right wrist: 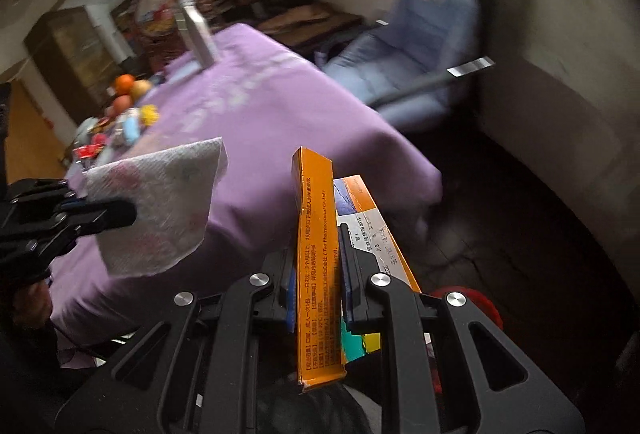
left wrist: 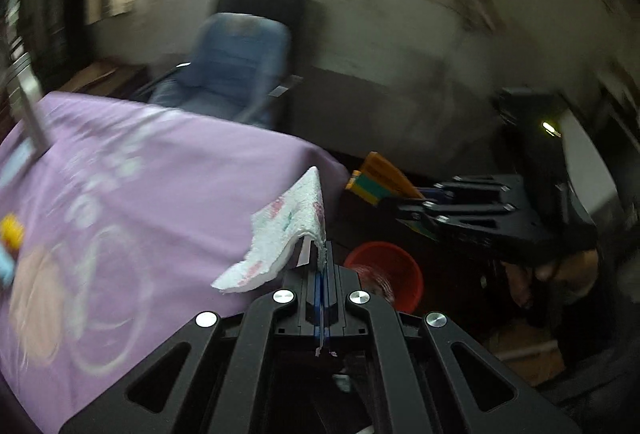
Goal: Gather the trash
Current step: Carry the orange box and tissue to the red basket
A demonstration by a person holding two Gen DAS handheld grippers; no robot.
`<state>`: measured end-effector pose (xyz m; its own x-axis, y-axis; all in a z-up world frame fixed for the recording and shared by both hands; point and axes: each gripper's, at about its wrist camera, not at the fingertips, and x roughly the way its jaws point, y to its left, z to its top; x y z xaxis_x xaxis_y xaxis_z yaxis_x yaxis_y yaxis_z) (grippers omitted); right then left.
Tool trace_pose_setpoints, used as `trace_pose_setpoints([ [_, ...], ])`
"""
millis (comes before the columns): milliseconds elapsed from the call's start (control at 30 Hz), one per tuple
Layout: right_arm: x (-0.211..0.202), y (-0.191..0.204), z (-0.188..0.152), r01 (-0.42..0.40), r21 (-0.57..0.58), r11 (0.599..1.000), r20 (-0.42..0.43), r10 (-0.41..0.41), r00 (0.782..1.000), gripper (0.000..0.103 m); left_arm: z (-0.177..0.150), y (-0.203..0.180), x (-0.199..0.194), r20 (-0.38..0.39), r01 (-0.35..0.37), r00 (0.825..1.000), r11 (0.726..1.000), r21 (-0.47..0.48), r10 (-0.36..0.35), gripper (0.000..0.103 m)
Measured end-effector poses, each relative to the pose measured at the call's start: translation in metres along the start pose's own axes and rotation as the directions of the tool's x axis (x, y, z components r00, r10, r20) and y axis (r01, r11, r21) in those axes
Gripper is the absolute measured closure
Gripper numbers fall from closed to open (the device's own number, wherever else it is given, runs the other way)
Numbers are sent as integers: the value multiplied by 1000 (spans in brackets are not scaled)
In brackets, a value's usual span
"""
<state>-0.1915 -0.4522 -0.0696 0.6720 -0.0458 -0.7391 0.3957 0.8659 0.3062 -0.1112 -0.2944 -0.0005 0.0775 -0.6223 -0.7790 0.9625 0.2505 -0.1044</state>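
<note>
My left gripper is shut on a white paper towel with faint pink print, held above the near edge of the purple tablecloth. It also shows in the right wrist view, pinched by the left gripper. My right gripper is shut on a flattened orange medicine box with white and green panels. The box and right gripper show in the left wrist view, off the table's corner. A red bin stands on the dark floor below both; its rim shows in the right wrist view.
A blue padded chair stands past the table under a bright window. A metal bottle, fruit and small toys sit on the table's far side. Dark floor lies to the right by the wall.
</note>
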Motion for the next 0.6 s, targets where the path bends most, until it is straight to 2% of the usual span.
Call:
trace_pose_setpoints([
  [133,9,-56,-30,54,105,993,-58,-48,997,85,4,-40,45,-77,79,994,993,87,-72,102],
  [233,28,-96,-54,87,196,977,-128,-62,990,85,8,-68,93,-172,149,977,982,116,-128,102],
  [333,49,-137,-81,105,313,944,-190,-46,981,85,7,-97,149,-293,197,945,969,151,-146,102],
  [400,65,-163,-99,117,387,915,-228,-28,973,85,4,-110,186,-371,221,916,964,148,-153,102],
  [533,99,-202,-138,161,497,853,-312,3,950,85,-5,-123,251,-455,202,882,969,140,-118,102],
  [600,116,-220,-158,169,559,812,-345,42,938,85,-13,-130,286,-509,195,855,971,138,-100,102],
])
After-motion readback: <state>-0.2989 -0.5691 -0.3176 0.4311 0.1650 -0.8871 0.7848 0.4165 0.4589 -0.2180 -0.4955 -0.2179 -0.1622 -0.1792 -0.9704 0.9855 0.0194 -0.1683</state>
